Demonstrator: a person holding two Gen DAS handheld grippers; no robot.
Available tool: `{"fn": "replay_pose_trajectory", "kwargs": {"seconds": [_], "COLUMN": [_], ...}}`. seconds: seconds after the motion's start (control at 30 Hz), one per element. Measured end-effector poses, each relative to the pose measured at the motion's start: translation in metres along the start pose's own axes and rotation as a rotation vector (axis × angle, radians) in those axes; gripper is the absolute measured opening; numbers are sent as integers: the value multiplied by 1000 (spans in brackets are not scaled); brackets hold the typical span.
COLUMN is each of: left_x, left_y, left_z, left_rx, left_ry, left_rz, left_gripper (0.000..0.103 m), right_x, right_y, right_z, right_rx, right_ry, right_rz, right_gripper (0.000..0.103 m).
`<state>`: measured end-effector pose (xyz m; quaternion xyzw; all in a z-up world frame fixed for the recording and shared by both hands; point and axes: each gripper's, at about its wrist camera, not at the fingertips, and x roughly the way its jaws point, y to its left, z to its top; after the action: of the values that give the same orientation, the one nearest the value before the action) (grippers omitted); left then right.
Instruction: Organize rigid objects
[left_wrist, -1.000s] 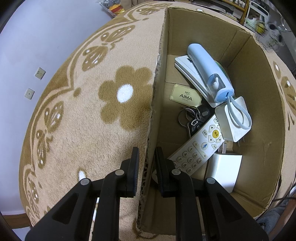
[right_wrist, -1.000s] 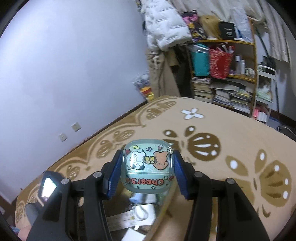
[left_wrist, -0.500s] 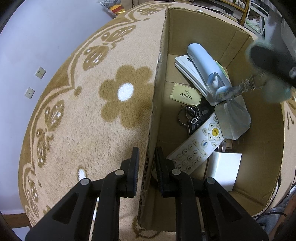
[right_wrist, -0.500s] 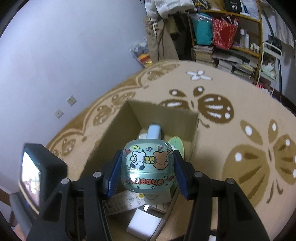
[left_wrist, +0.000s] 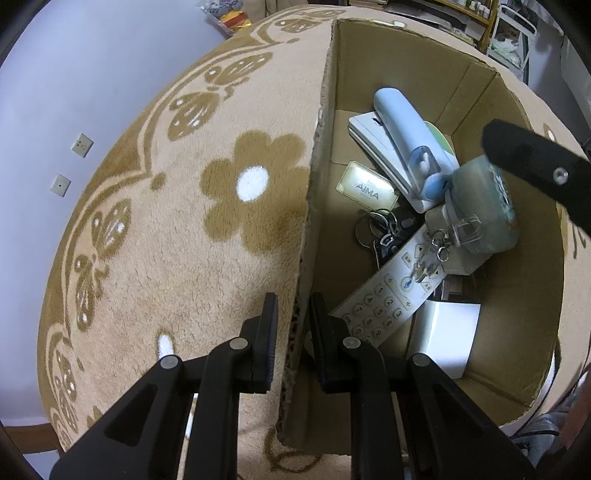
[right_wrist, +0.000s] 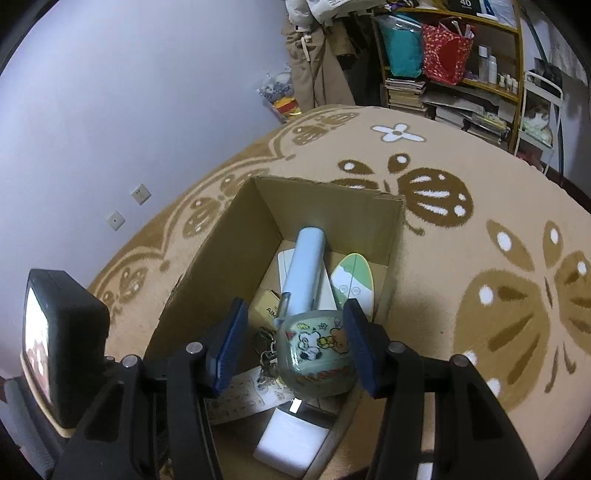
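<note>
Risk noted: translucent green rounded case with cartoon stickers sat against only the right pad of the right gripper, left pad apart (grip gone?), over the brown cardboard box; it could tip onto the white remote. Right gripper pitched steeply downward. Left gripper pinched the box wall below it.

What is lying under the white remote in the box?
The remote rests on a white block and on keys with rings. A small key bunch lies on it. The box floor beneath is hidden.
</note>
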<state>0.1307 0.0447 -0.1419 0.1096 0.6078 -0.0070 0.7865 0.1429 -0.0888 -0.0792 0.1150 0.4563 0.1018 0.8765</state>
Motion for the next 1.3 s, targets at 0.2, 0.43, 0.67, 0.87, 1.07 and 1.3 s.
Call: {"fn": "replay_pose_trajectory", "kwargs": {"seconds": [0.2,0.43,0.67,0.87,1.07,1.3], "left_x": [-5,-19,-59,-94,-117,-136], "left_y": [0,0,-11,-14,-12,-10], "left_z": [-2,-4,-5,-14,-30,-52], "left_rx": [-3,-13,14,7,-27,-65], "left_ry": [-6,-41,-141,-244,-300,-369], "left_rz": [10,4,4,-9,-12,27], "left_gripper": [18,18,23,54,72,92], "right_x": [-16,-33,-59,-84,-112,-144], "right_y": [-11,-16,-26,-29,-26,-24], "right_z": [-2,-2,-7,-13,-26,-44], "right_rx": [69,91,98,78,31,9], "right_ry": [-15,-26,-50,-72,-106,-152], "right_rz": [15,-4,-48,-100,-152,-152], "right_gripper": [68,86,102,103,103,103]}}
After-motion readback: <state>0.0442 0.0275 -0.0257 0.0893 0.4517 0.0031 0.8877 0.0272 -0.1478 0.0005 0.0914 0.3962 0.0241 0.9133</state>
